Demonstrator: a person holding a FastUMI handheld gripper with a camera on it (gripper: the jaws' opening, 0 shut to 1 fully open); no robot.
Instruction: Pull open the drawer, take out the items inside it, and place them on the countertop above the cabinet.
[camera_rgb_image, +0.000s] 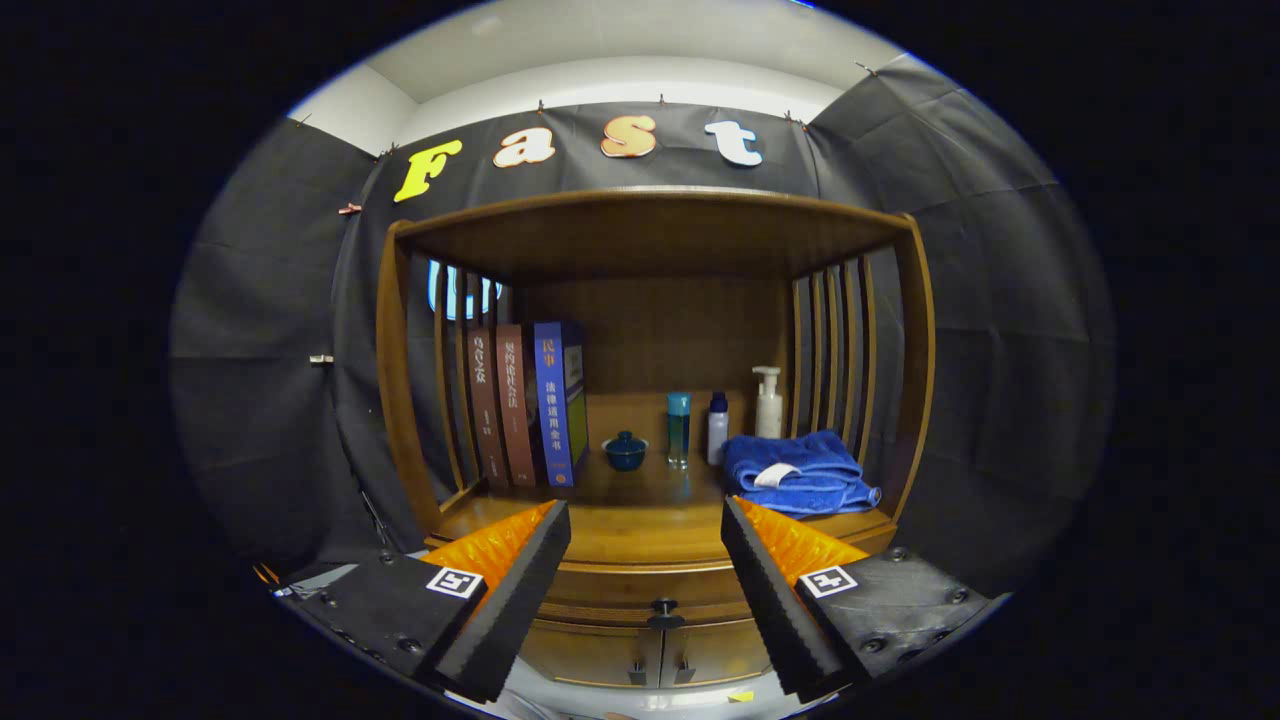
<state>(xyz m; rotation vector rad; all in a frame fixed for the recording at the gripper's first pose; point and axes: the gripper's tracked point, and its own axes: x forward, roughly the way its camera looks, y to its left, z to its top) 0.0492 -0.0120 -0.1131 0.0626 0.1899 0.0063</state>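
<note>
Gripper view: tongs (645, 575) spread wide, empty, facing the closed drawer (650, 585) under the counter (640, 530). Step in hand: approach. Next move likely requires closing on the dark knob (664, 610) between the fingers, then pulling.

- Looks like a staged home corner set up inside a recording booth, not an actual room: black cloth walls (1000, 300) are clipped up all around a wooden cabinet (650, 240).
- The cabinet's open shelf is dressed like a living room or bathroom nook: three upright books (525, 405), a small blue lidded cup (626, 450), a couple of little bottles (697, 428), a pump bottle (768, 402), and a folded blue towel (795, 470).
- Below the shelf there's a drawer with a dark knob (664, 608).
- Plain white ceiling (640, 50) above the cloth, so pretty clearly a lab-style mockup.
</note>
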